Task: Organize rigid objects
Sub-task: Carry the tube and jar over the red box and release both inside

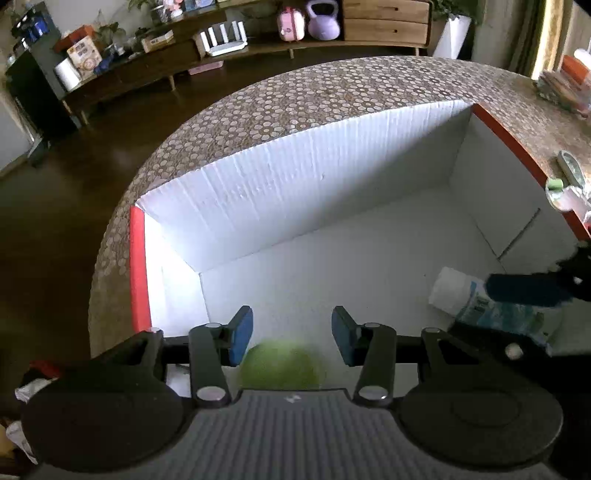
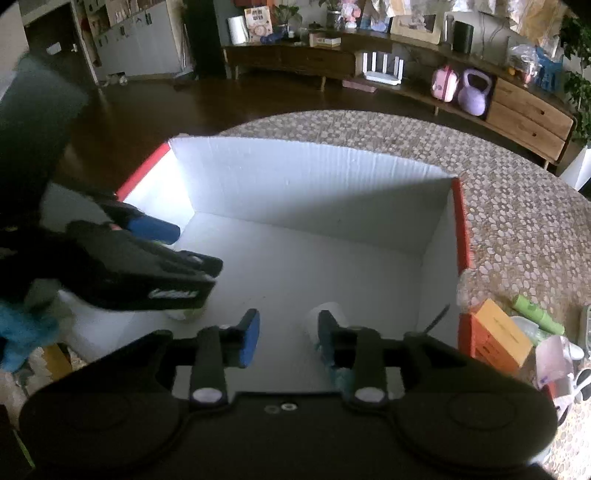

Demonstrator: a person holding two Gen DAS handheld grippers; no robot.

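A white cardboard box with red edges stands on the patterned round table. My left gripper is open over the box's near left part. A blurred green round object sits just below its fingers, inside the box. A white bottle with a blue label lies on the box floor at the right. My right gripper is open above that bottle, whose white end shows by the right finger. The left gripper also shows in the right wrist view.
An orange box, a green tube and packets lie on the table right of the box. A shelf with a purple kettlebell stands at the back. Blue cloth is at the left.
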